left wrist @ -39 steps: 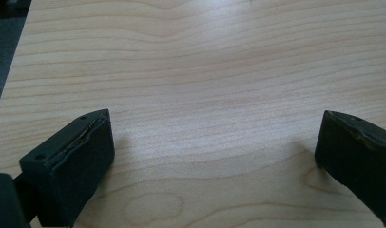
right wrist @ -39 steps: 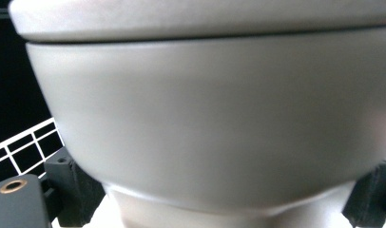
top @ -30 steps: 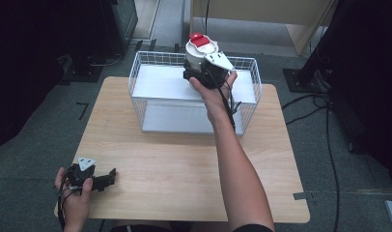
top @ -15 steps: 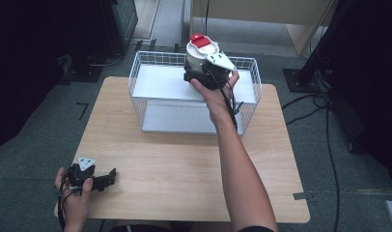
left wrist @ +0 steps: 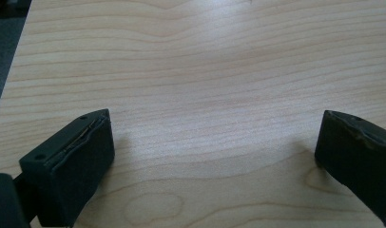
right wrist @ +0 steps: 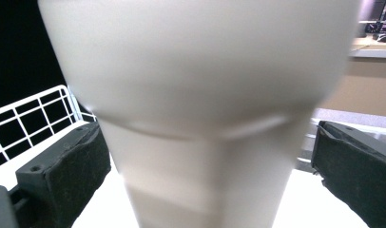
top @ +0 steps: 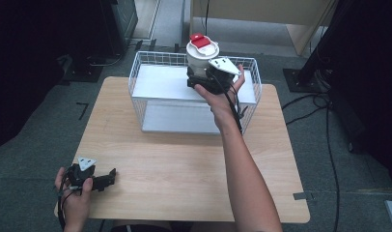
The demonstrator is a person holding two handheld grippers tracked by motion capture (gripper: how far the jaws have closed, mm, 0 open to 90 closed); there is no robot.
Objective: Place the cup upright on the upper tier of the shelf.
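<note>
Little has moved since a second ago: the right gripper [top: 211, 79] and the white cup [top: 202, 57] with its red-tabbed lid have stayed over the far side of the wire basket [top: 141, 92], with at most a slight drift of the hand, and the left gripper [top: 95, 178] has kept its place at the near left corner of the surface [top: 184, 169].

From the high view, the basket stands at the far edge of the surface, a white shelf inside it, and the cup is upright above the basket's far rim, just ahead of the right hand [top: 218, 94]. Whether the cup's base rests on anything cannot be told from here.

The right gripper view adds what the high view hides: the cup [right wrist: 200, 109] fills the space between the two black jaws, yet both jaws stand wide, with a gap showing on each side of the cup's lower body, so they are not pressing on it. Basket wire [right wrist: 34, 114] appears at the left behind the jaw.

The left gripper view shows its jaws spread wide over bare wood grain [left wrist: 205, 71], with nothing between them. In the high view the left hand [top: 73, 200] holds that gripper low at the surface's near edge.
</note>
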